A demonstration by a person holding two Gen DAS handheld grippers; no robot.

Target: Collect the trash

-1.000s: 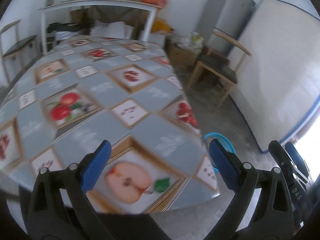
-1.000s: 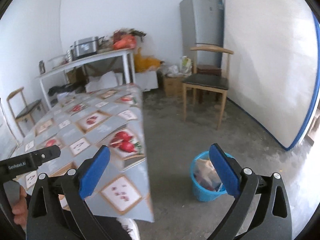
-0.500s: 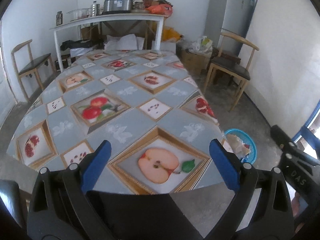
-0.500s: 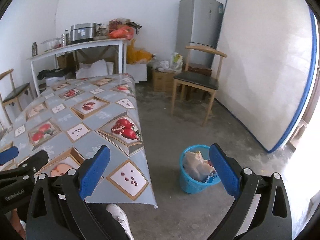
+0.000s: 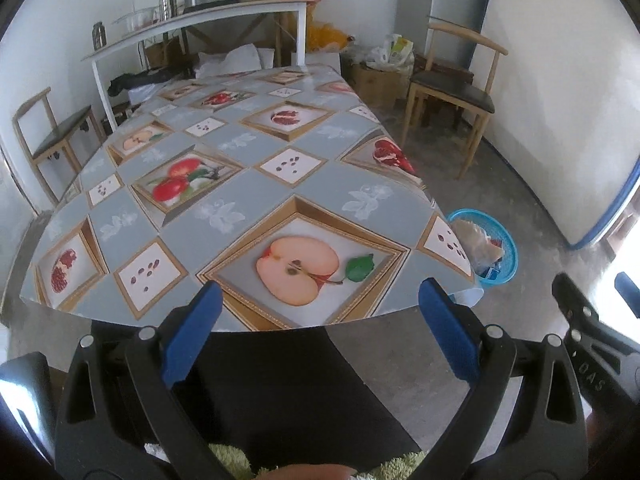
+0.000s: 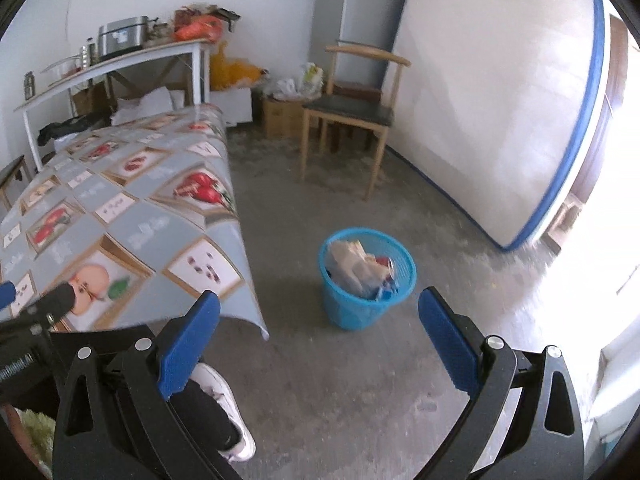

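I held my left gripper (image 5: 320, 336) with its blue pads wide apart and nothing between them, hovering off the near edge of the tabletop (image 5: 240, 184), over my own dark trouser leg. My right gripper (image 6: 319, 332) was spread just as wide and just as empty, pointed at the floor. Beyond it, the blue mesh wastebasket (image 6: 367, 280) stood on the concrete just beside the hanging corner of the fruit-print tablecloth (image 6: 216, 280), with crumpled wrappers (image 6: 352, 266) heaped up to its rim. I saw no loose trash on the cloth, so I judged the collecting close to done. The risks lay in any further move: the basket looked light and full, so a gripper or my white shoe (image 6: 224, 400) nudging it could have tipped it and spilled the wrappers across the floor. The cloth corner hung free near the basket, and a pad snagging it could have dragged the cover sideways. Both grippers were close together, so a careless swing could have knocked one against the other
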